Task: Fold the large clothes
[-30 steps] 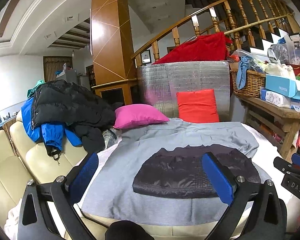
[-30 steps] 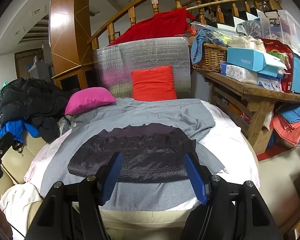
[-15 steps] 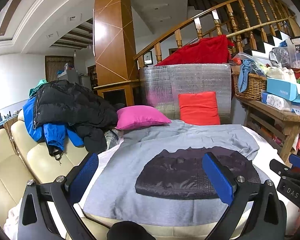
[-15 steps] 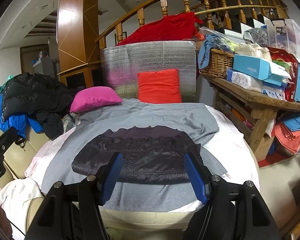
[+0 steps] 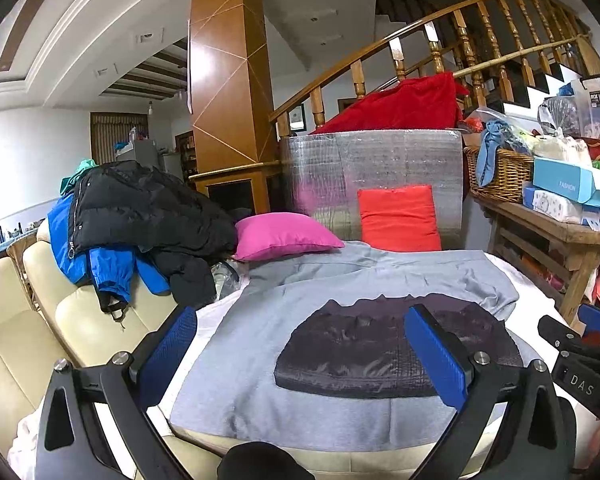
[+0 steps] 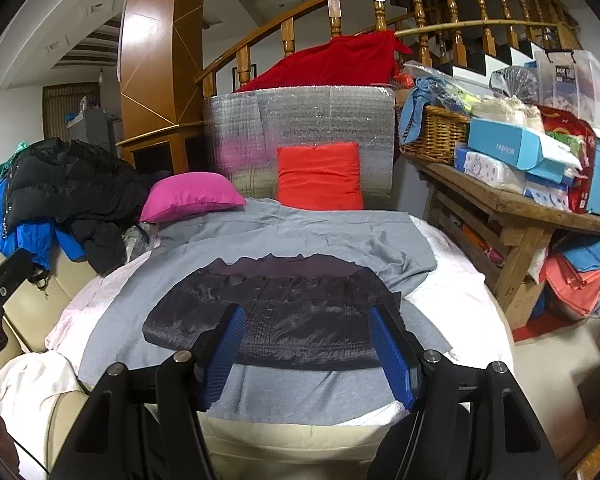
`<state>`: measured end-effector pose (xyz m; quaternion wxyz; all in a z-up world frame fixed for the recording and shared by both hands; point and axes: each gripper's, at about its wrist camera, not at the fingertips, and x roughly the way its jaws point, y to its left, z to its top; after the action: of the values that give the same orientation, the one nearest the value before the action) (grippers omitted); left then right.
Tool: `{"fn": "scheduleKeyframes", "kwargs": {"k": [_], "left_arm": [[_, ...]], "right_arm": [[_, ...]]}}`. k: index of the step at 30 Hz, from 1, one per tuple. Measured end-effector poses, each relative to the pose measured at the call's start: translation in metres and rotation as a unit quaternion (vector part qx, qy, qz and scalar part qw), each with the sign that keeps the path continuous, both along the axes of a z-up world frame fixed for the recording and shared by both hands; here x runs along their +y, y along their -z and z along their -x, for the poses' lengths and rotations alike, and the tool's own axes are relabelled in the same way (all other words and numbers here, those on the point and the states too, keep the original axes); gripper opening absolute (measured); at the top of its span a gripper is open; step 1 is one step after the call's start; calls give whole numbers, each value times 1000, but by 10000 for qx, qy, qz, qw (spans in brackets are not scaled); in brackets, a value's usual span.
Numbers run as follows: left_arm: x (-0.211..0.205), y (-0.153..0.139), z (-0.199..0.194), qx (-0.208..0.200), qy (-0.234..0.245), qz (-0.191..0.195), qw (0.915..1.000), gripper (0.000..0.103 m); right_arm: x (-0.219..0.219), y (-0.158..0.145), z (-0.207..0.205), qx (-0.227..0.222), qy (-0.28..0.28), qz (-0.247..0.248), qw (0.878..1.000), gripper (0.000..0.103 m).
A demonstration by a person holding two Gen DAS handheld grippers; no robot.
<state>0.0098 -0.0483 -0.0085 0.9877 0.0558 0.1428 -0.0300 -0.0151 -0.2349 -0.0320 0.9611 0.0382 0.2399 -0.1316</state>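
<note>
Two claws (image 5: 300,344) (image 6: 308,344) agape; one dark jacket (image 6: 276,312)

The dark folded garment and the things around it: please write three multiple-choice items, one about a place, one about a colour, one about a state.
1. Where does the dark garment lie?
A. on the grey cloth
B. on the wooden table
C. in the basket

2. Which colour is the cushion that stands upright against the silver panel?
A. green
B. red
C. white

3. In what state is the right hand-held gripper?
A. shut on the garment
B. open, holding nothing
C. shut on a cushion

Answers:
1 A, the grey cloth shows all around it.
2 B, it is bright red; the pink cushion lies flat.
3 B, its blue fingers stand apart, nothing between them.
</note>
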Motion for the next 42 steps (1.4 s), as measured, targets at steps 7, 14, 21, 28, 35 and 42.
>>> {"fn": "scheduleKeyframes", "kwargs": {"k": [7,14,21,28,35,42], "left_arm": [[2,1,0,37,10,35,10000,103],[3,0,1,57,29,59,10000,103],[3,2,0,97,47,42,9999,103],[3,2,0,94,47,46,9999,103],[2,5,0,147,106,46,9998,103],[1,9,-3,217,152,5,9996,103]], "right_arm": [[5,-3,2,-88,97,170,9998,68],[6,-8,6,-247,177,267,9992,68],[7,-6,3,-187,163,285,9993,68],[8,-4,3,-171,156,304,9993,68],[8,-4,2,-165,157,302,9993,68],[11,-1,0,-129,138,337,9993,68]]}}
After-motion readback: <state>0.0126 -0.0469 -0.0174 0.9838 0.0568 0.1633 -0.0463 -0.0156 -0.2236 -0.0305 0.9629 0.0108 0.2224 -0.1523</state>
